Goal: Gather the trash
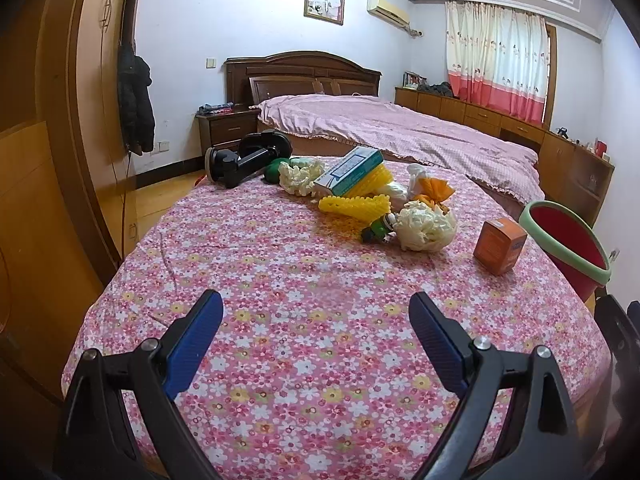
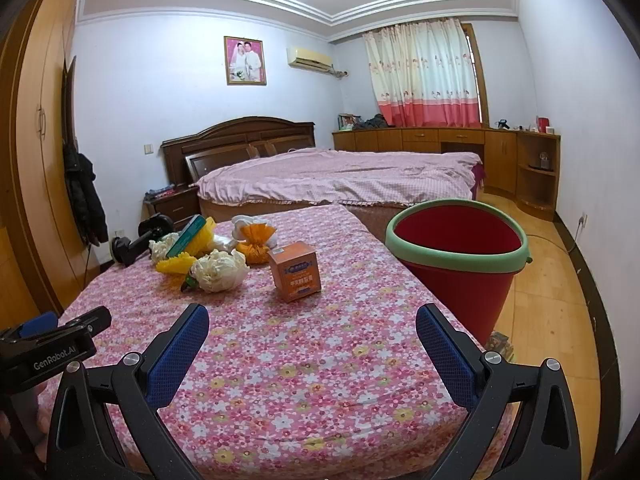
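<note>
1. On the flowered tablecloth (image 1: 280, 280) the trash lies in a loose heap at the far end: an orange box (image 2: 295, 276) standing apart and nearest, white crumpled wrap (image 2: 219, 270), yellow foam netting (image 1: 354, 204), a teal box (image 1: 349, 171) and an orange bag (image 2: 256, 245).
2. The red bucket (image 2: 460, 268) with a green rim stands just beside the table's right edge, its mouth tipped toward the camera.
3. The left gripper (image 1: 316, 320) and the right gripper (image 2: 312, 330) both hover over bare cloth with jaws spread wide and nothing between them.
4. Risk: the orange box looks light, so a clumsy closing could tip it or push it away.
5. Risk: the heap is tangled; pulling one piece may drag others off the edge.
6. Risk: a careless drop could miss the bucket's rim.
</note>
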A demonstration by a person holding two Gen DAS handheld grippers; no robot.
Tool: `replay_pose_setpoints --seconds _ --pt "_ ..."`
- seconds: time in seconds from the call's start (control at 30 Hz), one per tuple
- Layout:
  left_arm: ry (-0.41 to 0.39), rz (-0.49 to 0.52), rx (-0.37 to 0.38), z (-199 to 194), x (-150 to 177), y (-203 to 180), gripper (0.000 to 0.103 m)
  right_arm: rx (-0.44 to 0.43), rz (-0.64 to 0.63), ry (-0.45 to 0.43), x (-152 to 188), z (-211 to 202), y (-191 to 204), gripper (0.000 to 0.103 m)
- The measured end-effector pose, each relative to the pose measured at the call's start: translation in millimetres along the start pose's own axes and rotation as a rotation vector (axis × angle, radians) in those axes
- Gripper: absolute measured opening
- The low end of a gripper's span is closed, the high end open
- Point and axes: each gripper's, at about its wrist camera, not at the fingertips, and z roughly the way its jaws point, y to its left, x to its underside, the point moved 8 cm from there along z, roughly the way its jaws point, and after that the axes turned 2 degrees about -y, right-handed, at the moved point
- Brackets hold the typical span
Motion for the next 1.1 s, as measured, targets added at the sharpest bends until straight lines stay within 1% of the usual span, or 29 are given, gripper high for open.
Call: replay_pose_setpoints --seconds 1.1 --pt "0.000 -0.016 -0.013 2.3 0.4 4.4 0.094 -0.002 0.006 0.009 -0.4 0.9 -2.8 0.103"
